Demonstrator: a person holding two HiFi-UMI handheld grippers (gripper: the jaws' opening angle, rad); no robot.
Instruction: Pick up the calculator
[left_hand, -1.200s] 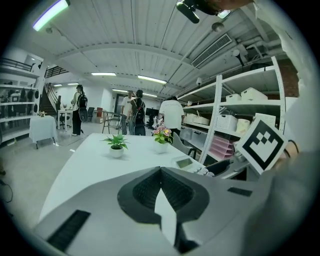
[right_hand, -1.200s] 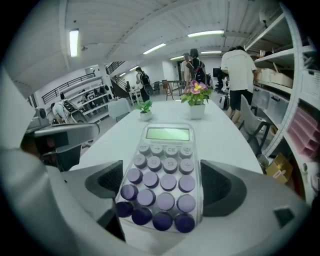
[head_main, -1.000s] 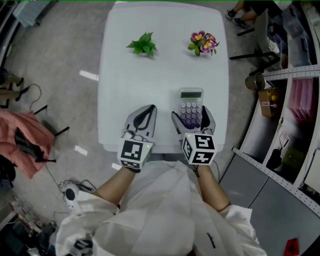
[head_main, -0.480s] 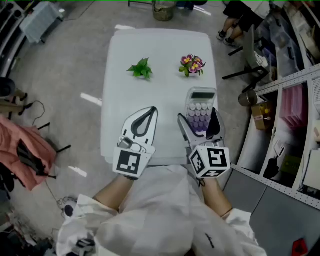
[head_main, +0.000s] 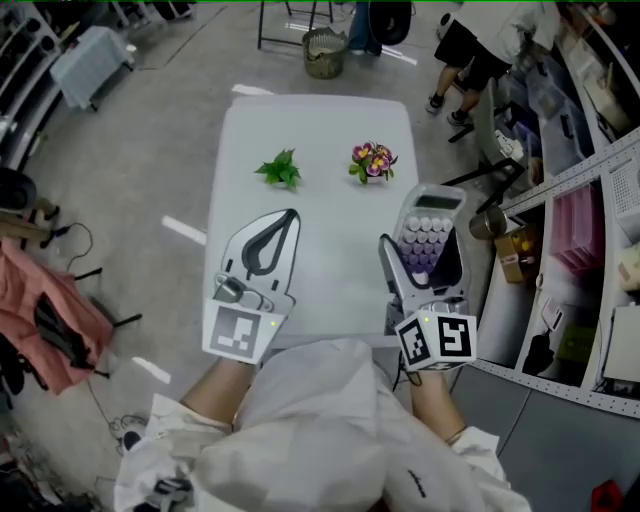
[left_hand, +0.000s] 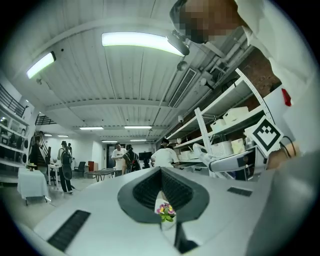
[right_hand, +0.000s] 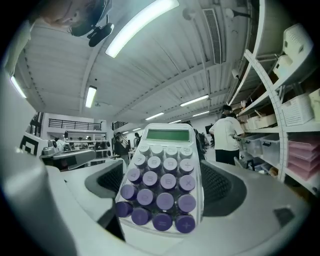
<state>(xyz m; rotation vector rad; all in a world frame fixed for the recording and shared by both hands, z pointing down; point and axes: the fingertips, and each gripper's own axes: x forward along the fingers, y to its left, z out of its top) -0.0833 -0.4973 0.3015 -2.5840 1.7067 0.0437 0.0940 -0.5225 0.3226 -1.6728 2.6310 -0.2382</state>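
Note:
A white calculator (head_main: 428, 238) with purple keys and a green display is raised above the right edge of the white table (head_main: 320, 130). My right gripper (head_main: 424, 248) is shut on it, one finger on each long side. In the right gripper view the calculator (right_hand: 162, 182) fills the space between the jaws of the right gripper (right_hand: 165, 172), keys up and display pointing away. My left gripper (head_main: 291, 214) hovers over the table's near left part, shut with nothing in it. In the left gripper view the tips of the left gripper (left_hand: 161, 170) meet.
A small green plant (head_main: 280, 168) and a pot of pink and yellow flowers (head_main: 372, 160) stand at the table's far end. Metal shelving (head_main: 590, 200) runs along the right. A wicker bin (head_main: 325, 52) and people stand beyond the table. Pink cloth (head_main: 50, 310) lies at the left.
Both grippers have risen well above the table. The calculator has left the tabletop in the right gripper and drifted right. The left gripper stayed shut.

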